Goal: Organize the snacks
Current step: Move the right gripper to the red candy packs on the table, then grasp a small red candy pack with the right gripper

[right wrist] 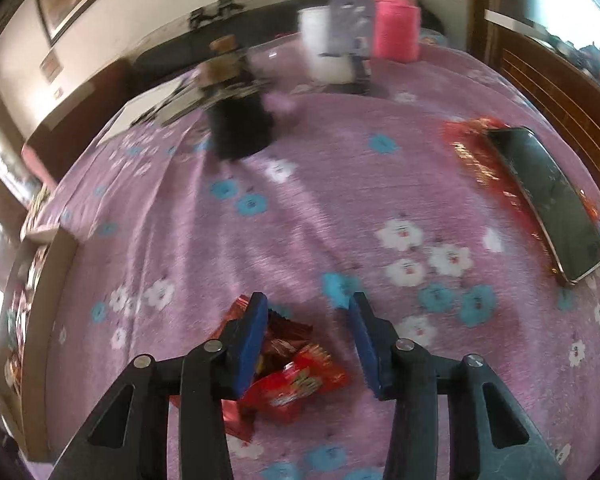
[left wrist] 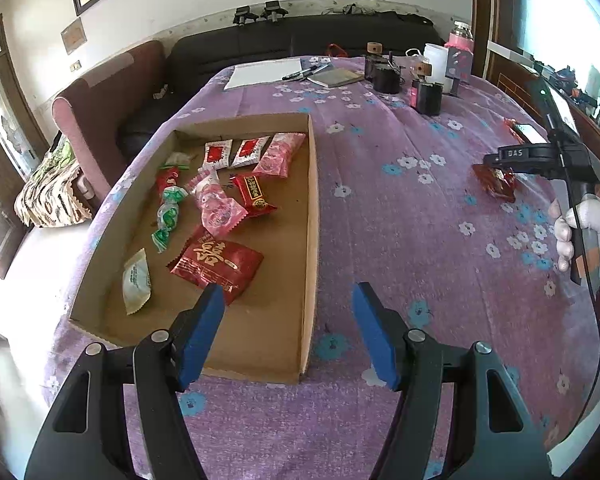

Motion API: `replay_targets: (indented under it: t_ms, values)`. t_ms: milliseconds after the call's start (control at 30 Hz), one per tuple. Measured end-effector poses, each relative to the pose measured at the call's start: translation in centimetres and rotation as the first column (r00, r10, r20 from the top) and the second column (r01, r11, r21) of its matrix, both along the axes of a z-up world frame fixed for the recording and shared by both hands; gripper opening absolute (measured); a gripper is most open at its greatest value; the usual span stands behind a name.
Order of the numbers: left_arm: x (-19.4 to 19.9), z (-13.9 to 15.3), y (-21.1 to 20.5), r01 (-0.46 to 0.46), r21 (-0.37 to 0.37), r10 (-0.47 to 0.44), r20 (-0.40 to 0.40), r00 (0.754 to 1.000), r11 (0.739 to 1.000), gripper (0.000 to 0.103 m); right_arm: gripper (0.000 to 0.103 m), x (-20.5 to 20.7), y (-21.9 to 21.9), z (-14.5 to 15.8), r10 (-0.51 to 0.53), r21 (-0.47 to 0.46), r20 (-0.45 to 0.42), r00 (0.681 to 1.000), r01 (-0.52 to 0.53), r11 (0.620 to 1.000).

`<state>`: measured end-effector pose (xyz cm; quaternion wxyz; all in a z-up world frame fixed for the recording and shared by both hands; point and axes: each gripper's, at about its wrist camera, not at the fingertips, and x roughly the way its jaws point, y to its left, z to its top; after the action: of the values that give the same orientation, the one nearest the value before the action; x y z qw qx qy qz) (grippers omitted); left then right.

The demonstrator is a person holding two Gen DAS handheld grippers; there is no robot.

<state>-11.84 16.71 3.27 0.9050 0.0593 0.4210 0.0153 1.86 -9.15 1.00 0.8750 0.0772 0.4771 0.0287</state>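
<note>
The right gripper (right wrist: 308, 340) hovered, fingers apart, over red snack packets (right wrist: 296, 384) at lower centre; through the blur, contact seemed unlikely. Next: close, then carry to the cardboard tray (left wrist: 312, 240). The left gripper (left wrist: 288, 332) waited, fingers apart, empty.

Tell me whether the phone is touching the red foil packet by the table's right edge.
Touching. The right wrist view shows the phone lying on top of the red foil packet, whose foil sticks out from under its left side.

A shallow matt brown cardboard tray (left wrist: 310, 216) holds glossy, crinkled plastic snack wrappers (left wrist: 216, 264). It sits on a purple floral cloth (left wrist: 400, 240), apparently soft and fuzzy, beside a glossy black phone (right wrist: 548, 200).
</note>
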Motion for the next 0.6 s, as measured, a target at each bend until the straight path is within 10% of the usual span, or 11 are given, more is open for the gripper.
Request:
replay_targets:
  t_ms: [433,600]
  values:
    - [-0.1,-0.4,0.2,-0.001,-0.004,0.001,-0.012,1.0,1.0,0.066,0.043,-5.4,10.9,0.8,0.36,0.043,-0.021,0.933,-0.359,0.932]
    - [-0.2,-0.4,0.1,0.008,-0.007,-0.008,-0.01,1.0,1.0,0.066,0.044,-6.8,7.6,4.5,0.301,0.122,0.1,0.948,-0.312,0.942]
